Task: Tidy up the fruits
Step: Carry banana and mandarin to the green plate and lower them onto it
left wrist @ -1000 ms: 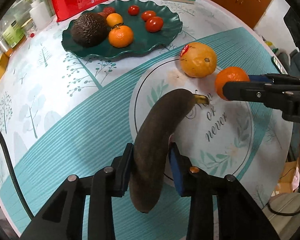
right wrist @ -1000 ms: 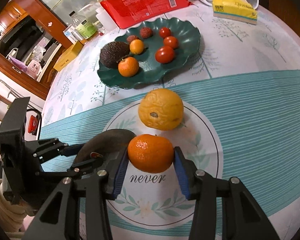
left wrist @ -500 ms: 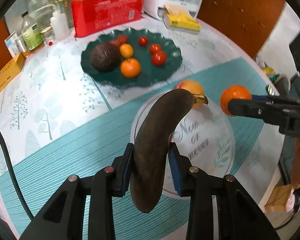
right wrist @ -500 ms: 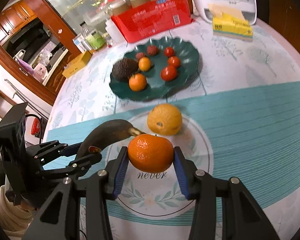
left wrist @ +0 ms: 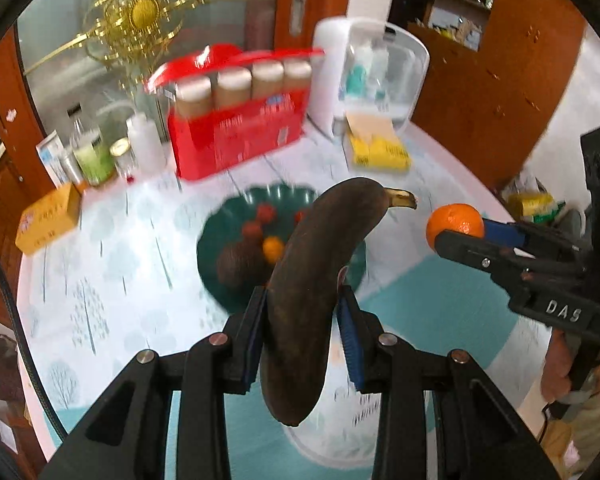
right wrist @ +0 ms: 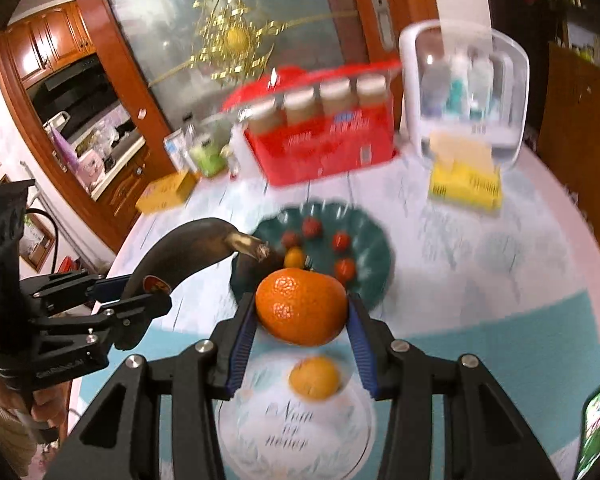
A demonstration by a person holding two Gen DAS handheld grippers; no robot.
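My left gripper [left wrist: 302, 332] is shut on a dark brown overripe banana [left wrist: 320, 264] and holds it high above the table; it also shows in the right wrist view [right wrist: 188, 252]. My right gripper [right wrist: 302, 316] is shut on a small orange tangerine [right wrist: 302, 308], also raised, seen at the right in the left wrist view [left wrist: 454, 224]. A dark green wavy plate [right wrist: 372, 248] beyond holds an avocado [left wrist: 236, 266], a tangerine and small red fruits. A yellow-orange citrus [right wrist: 314, 376] lies on the white round mat [right wrist: 292, 440] below.
At the table's far side stand a red box of jars [right wrist: 324, 148], a white clear-fronted container [right wrist: 464, 92], a yellow pack [right wrist: 464, 188], bottles [left wrist: 96, 152] and a yellow carton [left wrist: 48, 216]. A phone [right wrist: 592, 428] lies at the right edge.
Both grippers have risen and tilted up with their fruits. The table and plate look farther away and lower, and the back of the room has come into view.
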